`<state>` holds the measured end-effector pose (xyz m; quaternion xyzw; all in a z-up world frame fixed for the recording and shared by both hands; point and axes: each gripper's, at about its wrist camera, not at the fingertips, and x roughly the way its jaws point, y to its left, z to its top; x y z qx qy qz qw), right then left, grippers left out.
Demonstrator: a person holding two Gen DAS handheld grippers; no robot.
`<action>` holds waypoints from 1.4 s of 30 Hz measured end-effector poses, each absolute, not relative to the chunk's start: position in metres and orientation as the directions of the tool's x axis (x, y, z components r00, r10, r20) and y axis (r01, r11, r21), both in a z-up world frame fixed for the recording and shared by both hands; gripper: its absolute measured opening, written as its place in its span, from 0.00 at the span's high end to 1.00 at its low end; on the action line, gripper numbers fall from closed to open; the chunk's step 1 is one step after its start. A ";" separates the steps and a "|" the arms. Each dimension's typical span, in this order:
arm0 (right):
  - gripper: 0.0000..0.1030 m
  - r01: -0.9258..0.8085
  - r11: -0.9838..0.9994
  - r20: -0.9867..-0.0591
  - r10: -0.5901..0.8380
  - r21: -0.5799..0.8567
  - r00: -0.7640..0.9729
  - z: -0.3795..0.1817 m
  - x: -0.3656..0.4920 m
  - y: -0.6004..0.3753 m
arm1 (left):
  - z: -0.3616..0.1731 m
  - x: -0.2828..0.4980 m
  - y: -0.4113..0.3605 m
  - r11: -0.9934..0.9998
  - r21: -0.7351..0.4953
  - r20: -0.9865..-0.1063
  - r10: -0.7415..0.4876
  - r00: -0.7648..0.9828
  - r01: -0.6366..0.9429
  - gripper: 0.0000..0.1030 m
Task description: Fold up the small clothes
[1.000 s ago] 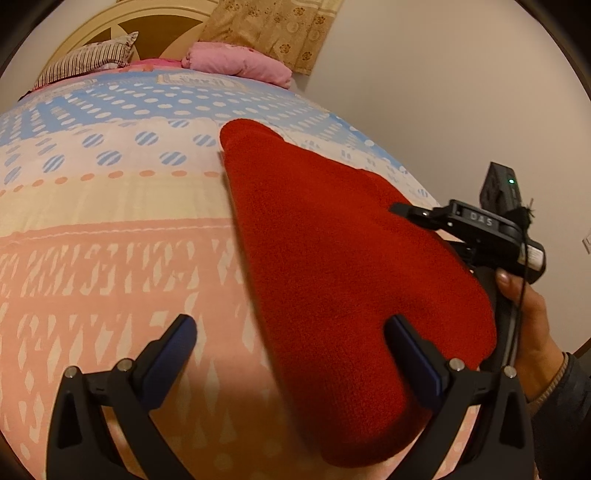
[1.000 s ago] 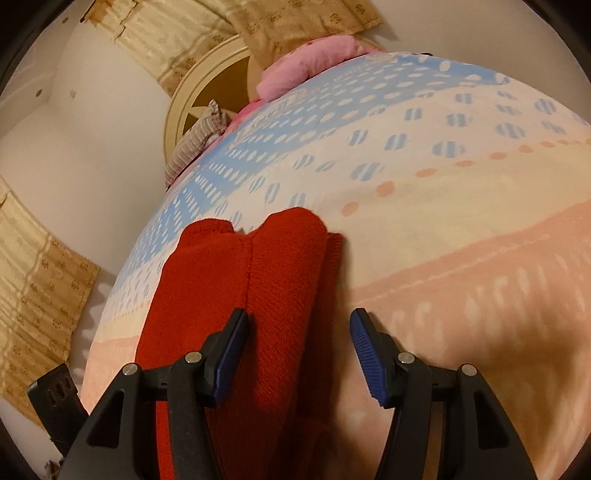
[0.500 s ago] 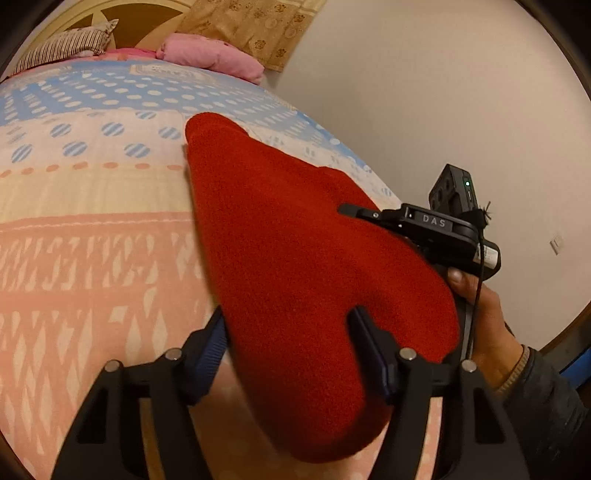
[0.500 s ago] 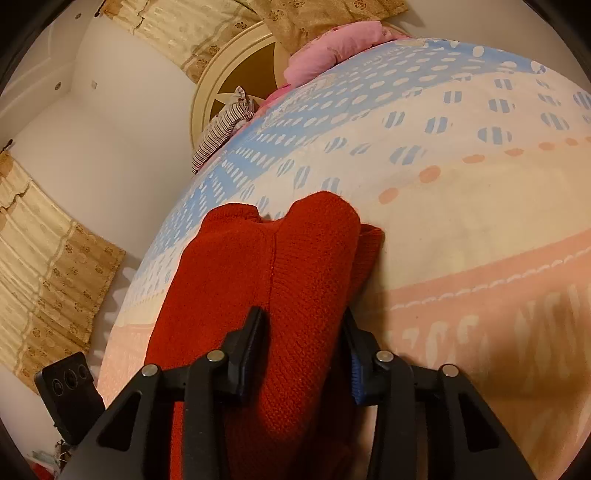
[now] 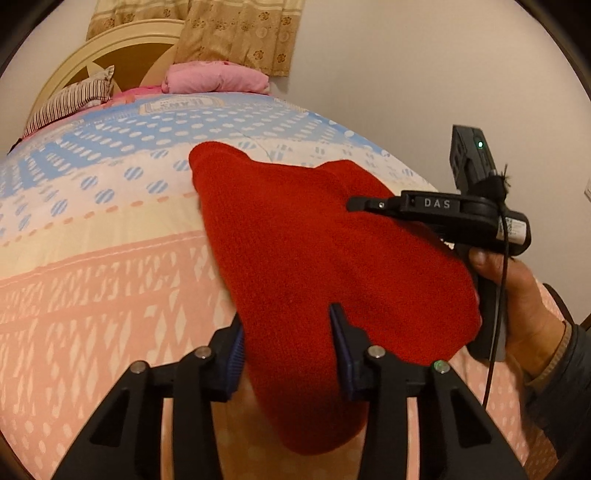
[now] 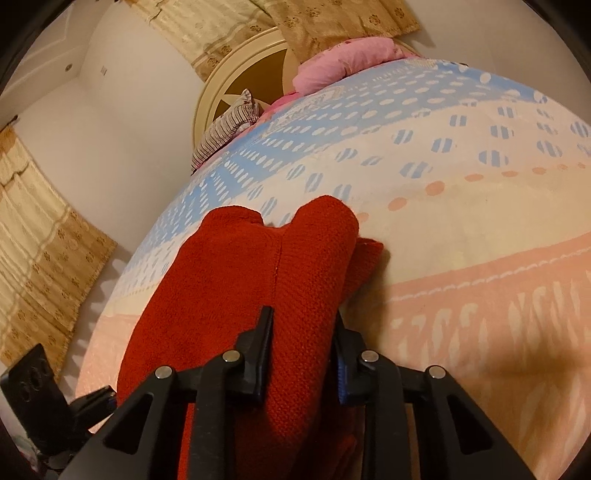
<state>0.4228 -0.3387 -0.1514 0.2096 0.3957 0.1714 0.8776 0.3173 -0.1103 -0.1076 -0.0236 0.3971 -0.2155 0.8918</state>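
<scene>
Between both tools' [image 5: 286,354] [image 6: 303,354] fingers, red garment [image 5: 325,243].

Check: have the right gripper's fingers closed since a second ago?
Yes. The right gripper narrowed inward onto the red garment's raised fold; bedspread no longer shows between them.

Bedroom in a home. Bed [image 5: 92,258] fills most of both views, covered by a patterned spread in blue, cream and peach bands with dots and diamonds. At the far end, a cream arched headboard [image 5: 122,48]. Striped pillow [image 5: 70,103] leans far left against it; pink folded bedding [image 5: 214,77] lies just beside, to the right. Gold floral curtains [image 5: 236,33] hang behind the headboard, more curtains [image 6: 40,236] on the left wall. Plain white walls [image 5: 406,74].
</scene>
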 end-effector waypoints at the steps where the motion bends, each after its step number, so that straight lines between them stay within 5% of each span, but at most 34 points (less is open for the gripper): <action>1: 0.73 -0.138 0.856 -0.624 0.464 0.498 0.629 -0.149 0.421 -0.337 | -0.106 0.317 -0.108 0.906 -0.217 -0.700 -0.404 0.589 0.363 0.59; 42: 0.73 -0.395 0.697 -0.522 0.714 0.599 0.466 -0.119 0.351 -0.121 | -0.068 0.207 0.029 0.970 -0.165 -0.639 -0.244 0.730 0.179 0.61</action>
